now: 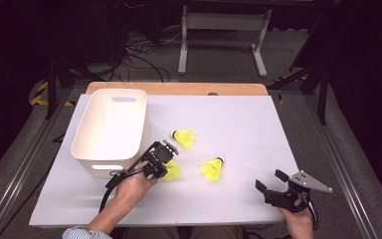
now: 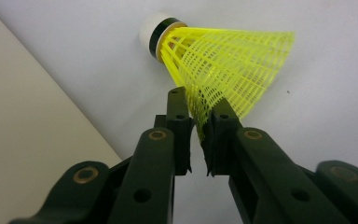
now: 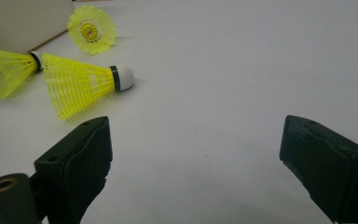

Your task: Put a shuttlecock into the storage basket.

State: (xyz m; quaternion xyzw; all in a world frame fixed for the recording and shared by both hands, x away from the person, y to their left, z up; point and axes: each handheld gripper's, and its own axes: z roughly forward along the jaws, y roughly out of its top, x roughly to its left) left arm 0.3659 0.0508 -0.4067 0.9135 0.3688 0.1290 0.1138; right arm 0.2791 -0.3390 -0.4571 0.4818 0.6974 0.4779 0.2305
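Lab: floor cables (image 1: 134,59), hazard tape (image 1: 42,92)

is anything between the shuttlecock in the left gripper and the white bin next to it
Nothing visible does. The left gripper is shut on the skirt edge of the shuttlecock, right beside the white bin. Only bare table lies between them; the bin's wall would have to be cleared by lifting.
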